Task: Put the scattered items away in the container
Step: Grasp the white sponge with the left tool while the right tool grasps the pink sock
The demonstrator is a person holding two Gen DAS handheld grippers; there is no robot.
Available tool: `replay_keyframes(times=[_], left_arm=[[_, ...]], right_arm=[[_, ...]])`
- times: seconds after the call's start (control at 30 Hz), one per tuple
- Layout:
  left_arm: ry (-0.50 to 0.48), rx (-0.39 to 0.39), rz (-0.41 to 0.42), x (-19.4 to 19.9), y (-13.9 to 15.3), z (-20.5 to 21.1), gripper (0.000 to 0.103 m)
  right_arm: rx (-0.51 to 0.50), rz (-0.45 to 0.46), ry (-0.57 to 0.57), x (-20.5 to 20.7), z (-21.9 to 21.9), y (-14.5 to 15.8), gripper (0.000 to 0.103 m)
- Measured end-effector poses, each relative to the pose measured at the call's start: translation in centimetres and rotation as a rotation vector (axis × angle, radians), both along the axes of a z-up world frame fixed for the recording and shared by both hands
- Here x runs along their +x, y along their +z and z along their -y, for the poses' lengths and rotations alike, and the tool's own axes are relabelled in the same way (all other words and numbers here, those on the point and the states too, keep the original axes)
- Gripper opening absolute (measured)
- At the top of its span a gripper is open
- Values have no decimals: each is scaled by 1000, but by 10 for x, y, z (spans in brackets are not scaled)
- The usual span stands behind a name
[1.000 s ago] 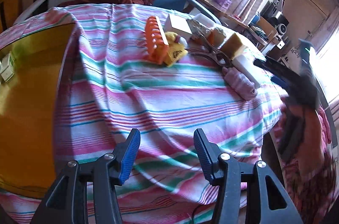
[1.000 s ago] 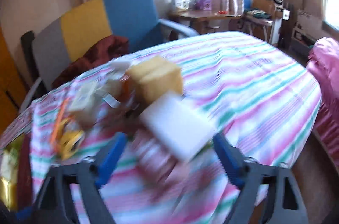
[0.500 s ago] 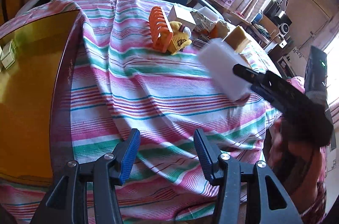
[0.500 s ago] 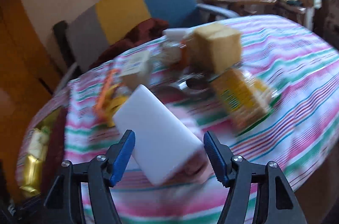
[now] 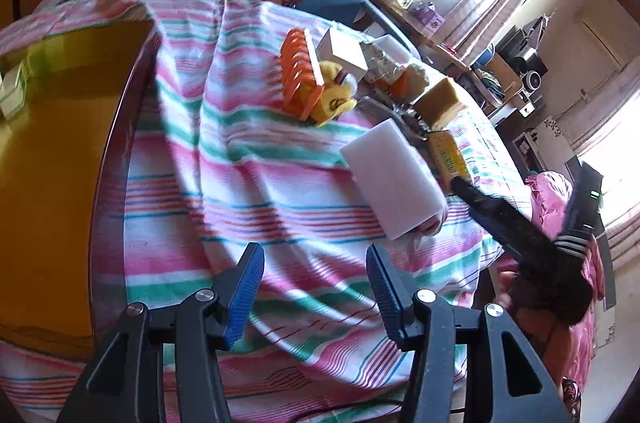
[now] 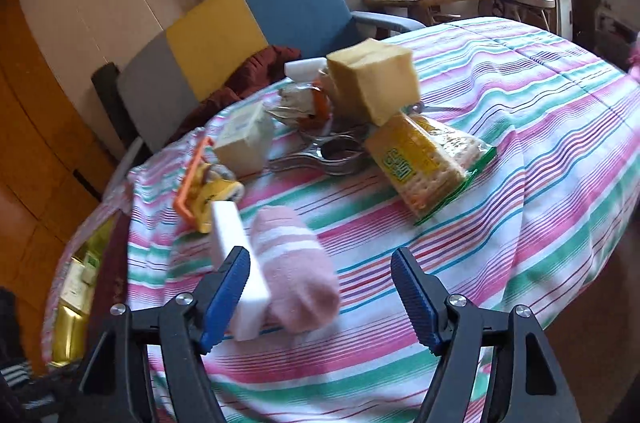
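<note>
A white foam block (image 6: 240, 275) and a rolled pink towel (image 6: 294, 263) sit between the fingers of my right gripper (image 6: 320, 297), whose jaws stand wide apart; the block touches the left finger. In the left wrist view the block (image 5: 394, 183) is seen in front of the right gripper's dark body. My left gripper (image 5: 316, 295) is open and empty over the striped cloth. The gold container (image 5: 44, 159) lies at the left; it also shows in the right wrist view (image 6: 76, 287).
On the striped table: orange rack (image 5: 300, 75), yellow plush toy (image 5: 334, 99), white box (image 6: 244, 139), tan sponge block (image 6: 374, 83), cracker packet (image 6: 420, 163), metal tongs (image 6: 320, 159). A multicoloured chair (image 6: 240, 31) stands behind.
My right gripper has carried the white block and pink towel leftward, away from the pile toward the container side; the block has turned edge-on against the left finger. The left gripper stayed open.
</note>
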State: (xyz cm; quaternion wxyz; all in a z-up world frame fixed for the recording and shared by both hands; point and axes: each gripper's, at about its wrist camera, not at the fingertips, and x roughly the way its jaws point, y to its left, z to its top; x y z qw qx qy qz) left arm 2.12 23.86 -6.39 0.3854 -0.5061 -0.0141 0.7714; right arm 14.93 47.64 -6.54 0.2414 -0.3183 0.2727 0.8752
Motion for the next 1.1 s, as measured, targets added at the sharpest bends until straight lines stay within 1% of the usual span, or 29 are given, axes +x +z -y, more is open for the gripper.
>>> replay_keyframes(times=[0.07,0.13,0.2,0.27,0.33,0.4,0.5,0.63,0.73,0.8,0.87,0.9,0.97,1.0,1.07,1.1], left_arm=[[-4,5,-7,0,4,-4,54],[-1,5,-8,-3,6,-7,54],[11,10,-15,-6,10,-6,54],[44,15,-30,-9,12,0,55],[60,18,-14,-13,10,5,56],[74,18,3,-15,8,8,56],[72,6,25,-17,2,7,56],[39,-19,67,-18,0,-15,57],[18,-80,36,-16,3,-41,58],[46,-88,22,-19,4,-48,58],[66,-97,37,-22,2,-53,59],[68,-104,39,-23,1,-56,59],[64,-137,31,-23,-1,-61,59],[59,-148,25,-22,-2,-64,59],[43,-190,5,-19,-6,-72,59],[35,-204,1,-19,-8,-74,59]], right_arm=[[24,45,-14,-10,-2,-5,74],[44,75,17,-22,4,-8,74],[66,69,71,-30,20,-5,74],[92,71,147,-34,42,0,75],[152,74,212,-36,66,4,75],[193,43,235,-31,79,10,75],[174,2,198,-21,70,17,75],[153,35,141,-17,41,15,75],[135,64,170,-23,25,10,75],[135,91,203,-30,19,5,75],[132,136,246,-40,18,-3,74],[138,158,253,-43,19,-7,72],[136,205,249,-49,20,-16,59],[112,221,238,-51,18,-22,45],[46,196,199,-46,11,-28,43],[27,181,180,-43,9,-28,39]])
